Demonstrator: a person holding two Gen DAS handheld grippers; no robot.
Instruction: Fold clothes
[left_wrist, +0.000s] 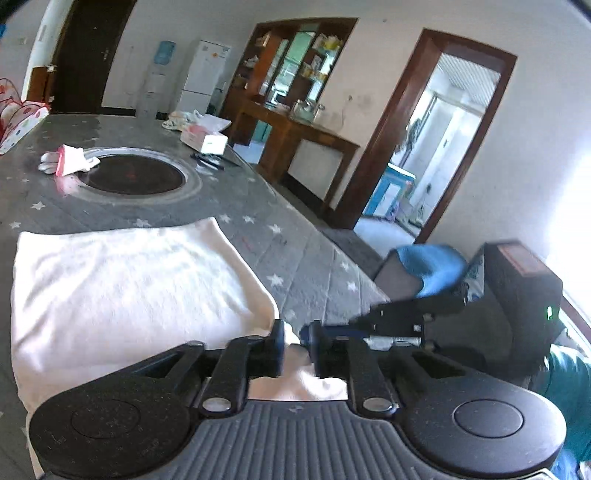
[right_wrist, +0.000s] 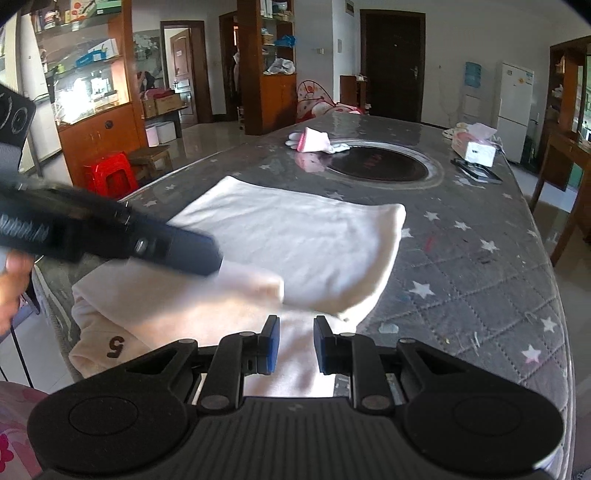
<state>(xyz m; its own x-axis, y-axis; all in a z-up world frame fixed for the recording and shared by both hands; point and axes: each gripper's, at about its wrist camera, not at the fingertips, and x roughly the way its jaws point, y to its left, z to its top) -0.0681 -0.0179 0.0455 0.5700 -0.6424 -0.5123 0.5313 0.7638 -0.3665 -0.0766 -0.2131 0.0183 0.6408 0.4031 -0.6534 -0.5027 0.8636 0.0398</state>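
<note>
A white garment (right_wrist: 295, 240) lies partly folded on the grey star-patterned table (right_wrist: 480, 277); it also shows in the left wrist view (left_wrist: 122, 284). A brown "5" mark (right_wrist: 115, 346) sits on its near left part. My left gripper (left_wrist: 295, 332) is nearly closed, pinching the garment's near edge; it appears in the right wrist view (right_wrist: 207, 262) over a folded flap. My right gripper (right_wrist: 295, 328) is open just above the garment's near edge, holding nothing; it also appears in the left wrist view (left_wrist: 354, 325), beside the left one.
A round black inset (right_wrist: 376, 162) sits mid-table with a pink and white cloth (right_wrist: 314, 142) beside it. A tissue box (right_wrist: 474, 147) and a dark flat item (right_wrist: 476, 171) lie at the far right. A red stool (right_wrist: 110, 173) stands left of the table.
</note>
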